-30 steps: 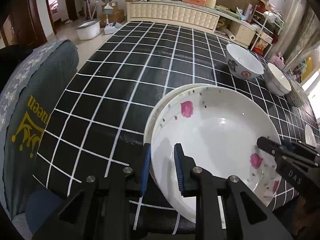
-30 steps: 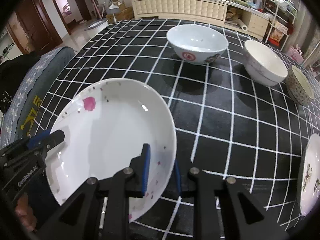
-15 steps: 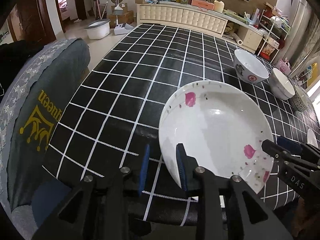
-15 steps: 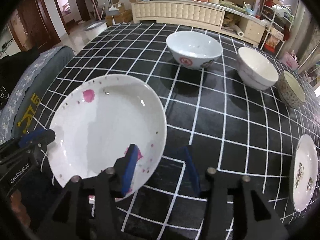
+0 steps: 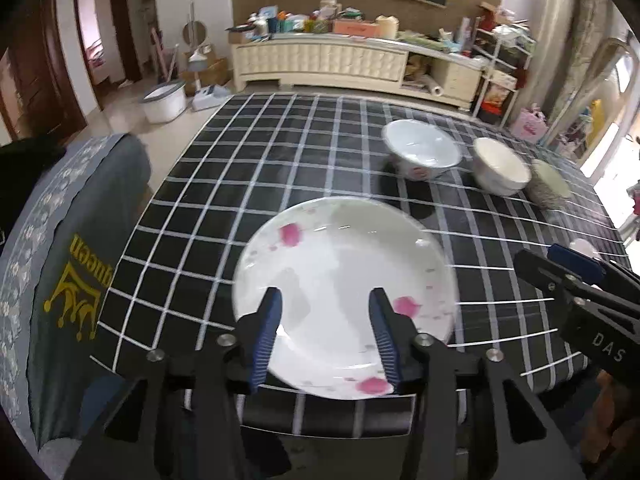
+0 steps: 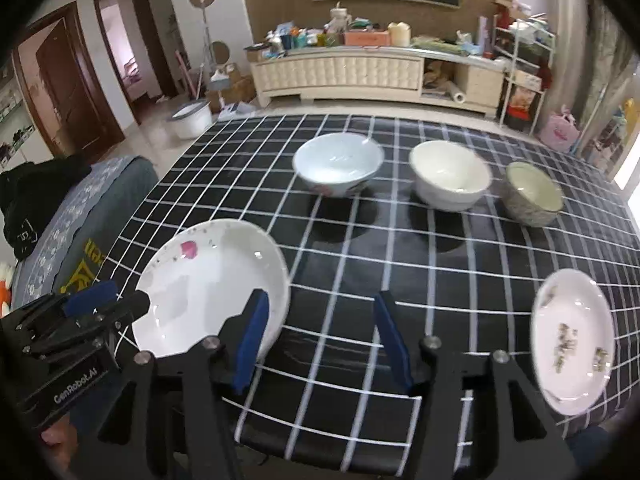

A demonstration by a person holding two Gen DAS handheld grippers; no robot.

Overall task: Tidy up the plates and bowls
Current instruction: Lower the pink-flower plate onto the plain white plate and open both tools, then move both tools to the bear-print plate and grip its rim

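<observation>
A white plate with pink flowers lies on the black checked table near its front left edge. My left gripper is open above the plate's near rim and holds nothing. My right gripper is open, just right of the plate. Three bowls stand in a row at the back: a white one with red print, a plain white one and a speckled one. A small patterned plate lies at the front right.
The table has a black cloth with white grid lines. A grey covered chair stands at the table's left edge. A cream cabinet with clutter stands beyond the table's far edge.
Both grippers have opened, let go of the flowered plate and pulled back and up. The plate now lies flat on the table over where a second plate showed.
</observation>
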